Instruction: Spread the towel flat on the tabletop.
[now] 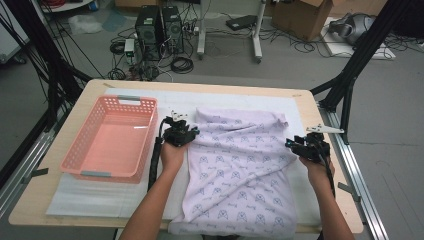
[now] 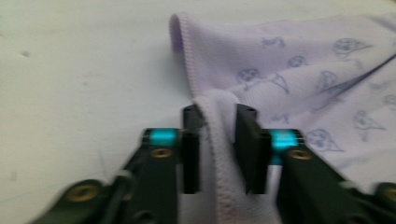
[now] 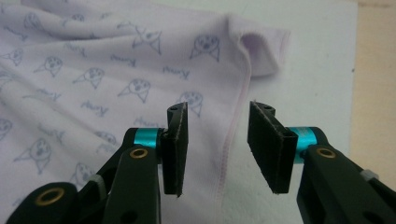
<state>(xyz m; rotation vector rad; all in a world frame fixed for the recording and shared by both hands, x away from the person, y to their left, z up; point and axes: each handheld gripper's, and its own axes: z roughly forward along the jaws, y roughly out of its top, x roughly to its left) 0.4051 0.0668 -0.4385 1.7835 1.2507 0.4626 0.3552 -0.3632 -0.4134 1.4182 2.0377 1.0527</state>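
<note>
Here the table (image 1: 325, 200) carries a white mat (image 1: 100, 195), there to give the work a soft, even surface, and on the mat lies the towel (image 1: 240, 170), lilac with small printed faces. It is spread flat from near the table's far side down to the near edge, where it hangs a little over; that puts both long hems within reach of a hand on either side. Its far corners are rumpled and curl up, so it is not yet squared off.

To the left stands a pink basket (image 1: 75, 155), just beside the towel's left hem but apart from it, probably waiting to take the cloth once it is folded.

The left gripper (image 1: 186, 134) sits at the towel's left hem, toward the far end. In the left gripper view (image 2: 217, 154) the hem rises in a fold between the jaws, which stand part closed around it; the right pad looks to touch the cloth, but whether both pads press it I cannot tell.

The right gripper (image 1: 295, 144) is at the right hem, level with the other. In the right gripper view (image 3: 217, 149) its jaws stand apart, straddling the stitched hem that lies flat below them, apparently lined up for a matching pinch so both sides can lift together.
</note>
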